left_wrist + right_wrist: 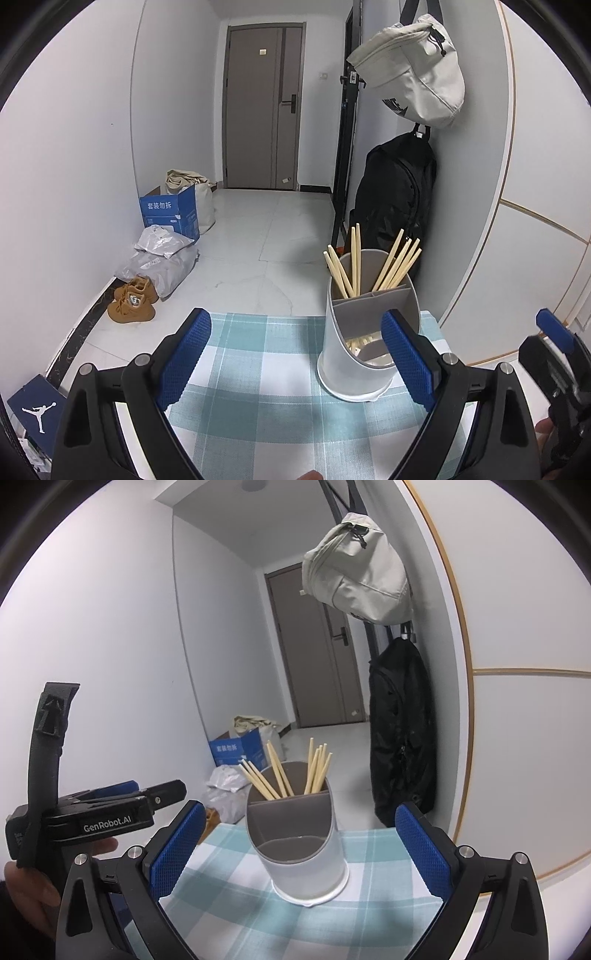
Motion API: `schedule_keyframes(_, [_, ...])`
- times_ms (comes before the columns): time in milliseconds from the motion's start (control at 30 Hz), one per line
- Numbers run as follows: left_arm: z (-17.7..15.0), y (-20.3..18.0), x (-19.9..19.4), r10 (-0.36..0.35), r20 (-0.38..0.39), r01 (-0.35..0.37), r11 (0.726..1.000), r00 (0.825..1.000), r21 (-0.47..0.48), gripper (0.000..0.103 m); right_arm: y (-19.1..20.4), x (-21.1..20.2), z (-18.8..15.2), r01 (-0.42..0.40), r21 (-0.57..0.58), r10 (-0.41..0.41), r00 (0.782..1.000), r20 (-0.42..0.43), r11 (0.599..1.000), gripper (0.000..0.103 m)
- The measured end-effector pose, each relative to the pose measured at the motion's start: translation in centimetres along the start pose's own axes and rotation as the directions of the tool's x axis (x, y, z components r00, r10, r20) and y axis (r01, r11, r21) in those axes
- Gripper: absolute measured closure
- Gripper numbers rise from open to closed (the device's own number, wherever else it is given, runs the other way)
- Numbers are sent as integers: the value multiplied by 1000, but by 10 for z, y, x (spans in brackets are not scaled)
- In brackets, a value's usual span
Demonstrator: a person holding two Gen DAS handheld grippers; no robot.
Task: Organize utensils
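The left hand-held gripper (295, 363) hangs low over the table (255, 373), its blue pads spread wide and grasping nothing, likely because no loose utensil lies in reach on the checked cloth. To its right stands the utensil holder (364, 343), upright near the table's far right corner by the wall. It is a pale cylinder with a slanted cutaway front and grey dividers; wooden chopsticks (369, 264) fan out of the two back compartments, sorted there already. The right hand-held gripper (301, 845) faces the holder, likewise released and empty.
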State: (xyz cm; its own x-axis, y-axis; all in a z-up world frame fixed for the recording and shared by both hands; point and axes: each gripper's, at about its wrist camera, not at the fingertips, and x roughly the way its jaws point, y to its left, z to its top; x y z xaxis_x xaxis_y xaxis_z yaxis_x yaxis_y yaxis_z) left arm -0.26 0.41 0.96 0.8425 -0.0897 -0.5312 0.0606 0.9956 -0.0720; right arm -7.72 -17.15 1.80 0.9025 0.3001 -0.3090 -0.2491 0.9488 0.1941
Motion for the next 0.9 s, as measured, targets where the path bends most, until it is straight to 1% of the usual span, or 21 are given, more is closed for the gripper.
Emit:
schedule_keyframes(100, [-3, -4, 2, 6, -7, -6, 1000, 1000, 23, 12, -2, -1, 0, 8, 12, -8, 1000, 4, 1000, 0])
schedule_keyframes(167, [-4, -5, 2, -2, -11, 3, 1000, 1000, 24, 12, -3, 1, 0, 13, 17, -13, 1000, 0, 1000, 0])
schedule_keyframes(233, [-5, -6, 0, 7, -3, -7, 1000, 1000, 26, 12, -4, 1, 0, 16, 17, -16, 1000, -1, 1000, 0])
schedule_keyframes(300, [-6, -5, -1, 17, 2, -17, 1000, 1000, 22, 12, -4, 1, 0, 18, 18, -18, 1000, -1, 1000, 0])
schedule_keyframes(400, [-6, -4, 1, 3, -14, -3, 1000, 1000, 16, 12, -4, 1, 0, 25, 19, -25, 1000, -1, 1000, 0])
schedule_keyframes(633, [-7, -1, 2, 4, -22, -4, 1000, 1000, 1, 12, -5, -1, 0, 31, 28, -31, 1000, -1, 999, 0])
schedule_keyframes(900, [-9, -3, 3, 2, -24, -2, 1000, 1000, 11, 12, -5, -1, -1, 35, 22, -35, 999, 2, 999, 0])
